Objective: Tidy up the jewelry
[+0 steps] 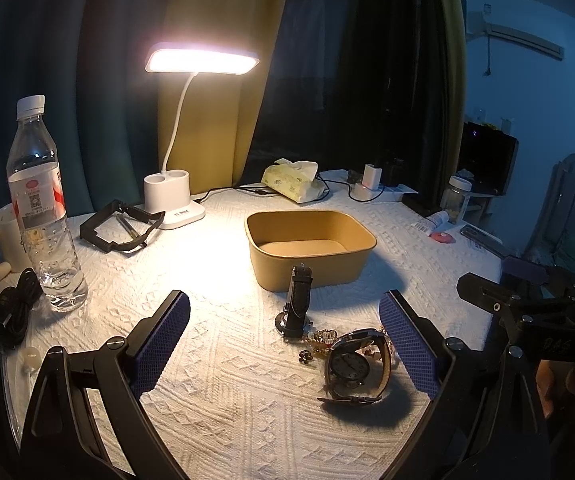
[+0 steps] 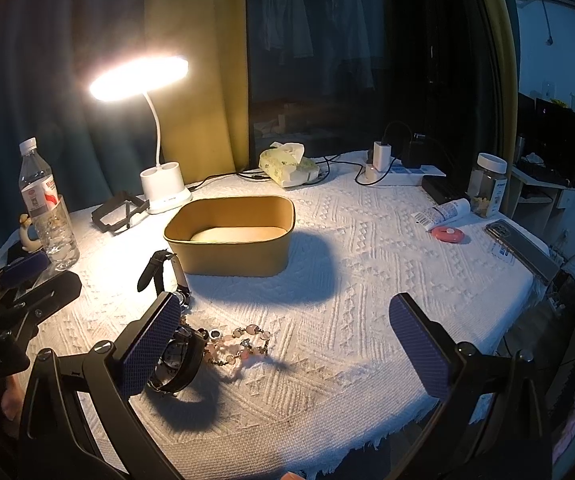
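A tan paper tray (image 1: 311, 254) (image 2: 229, 240) stands mid-table, nothing visible inside. In front of it lie a black-strap watch (image 1: 297, 306) (image 2: 159, 268), a round-faced watch with a dark strap (image 1: 353, 368) (image 2: 177, 360), and a pink bead bracelet with gold charms (image 2: 239, 344) (image 1: 319, 340). My left gripper (image 1: 287, 344) is open and empty, its fingers either side of the jewelry. My right gripper (image 2: 287, 348) is open and empty, its left finger (image 2: 151, 348) close beside the round-faced watch.
A white textured cloth (image 2: 367, 280) covers the table. A lit desk lamp (image 1: 175, 204), water bottle (image 1: 43, 216), black frame (image 1: 119, 226), tissue pack (image 1: 293, 182), power strip (image 2: 387, 168), jar (image 2: 487, 184), tube (image 2: 443, 214), pink disc (image 2: 447, 235) and phone (image 2: 523, 250) ring the edges.
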Action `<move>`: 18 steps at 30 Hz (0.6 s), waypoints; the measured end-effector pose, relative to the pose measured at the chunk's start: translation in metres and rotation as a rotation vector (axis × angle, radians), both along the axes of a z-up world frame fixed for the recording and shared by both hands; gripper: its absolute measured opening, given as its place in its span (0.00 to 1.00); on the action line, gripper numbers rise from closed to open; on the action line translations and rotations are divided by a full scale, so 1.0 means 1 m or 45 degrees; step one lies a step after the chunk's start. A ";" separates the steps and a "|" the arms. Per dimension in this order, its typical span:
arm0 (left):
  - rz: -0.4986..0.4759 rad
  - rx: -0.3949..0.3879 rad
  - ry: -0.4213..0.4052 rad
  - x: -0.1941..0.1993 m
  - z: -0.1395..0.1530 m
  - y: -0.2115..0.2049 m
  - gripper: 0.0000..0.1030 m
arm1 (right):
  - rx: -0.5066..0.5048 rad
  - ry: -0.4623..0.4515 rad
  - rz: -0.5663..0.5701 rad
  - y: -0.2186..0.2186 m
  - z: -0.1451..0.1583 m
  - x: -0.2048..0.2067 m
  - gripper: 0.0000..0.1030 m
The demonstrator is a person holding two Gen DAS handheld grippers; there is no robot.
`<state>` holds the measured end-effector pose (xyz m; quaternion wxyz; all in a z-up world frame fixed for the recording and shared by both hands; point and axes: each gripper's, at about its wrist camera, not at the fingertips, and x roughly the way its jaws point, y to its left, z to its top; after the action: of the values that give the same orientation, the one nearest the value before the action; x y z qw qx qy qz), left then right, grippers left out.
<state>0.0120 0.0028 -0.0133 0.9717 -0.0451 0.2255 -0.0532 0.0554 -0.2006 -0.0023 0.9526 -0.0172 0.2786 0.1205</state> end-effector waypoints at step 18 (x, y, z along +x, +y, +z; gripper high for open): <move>-0.010 -0.006 0.035 0.008 -0.006 0.003 0.95 | 0.007 0.016 -0.006 0.002 -0.002 0.006 1.00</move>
<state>0.0201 0.0054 -0.0190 0.9682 -0.0471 0.2391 -0.0568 0.0616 -0.1988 -0.0046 0.9512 -0.0131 0.2843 0.1192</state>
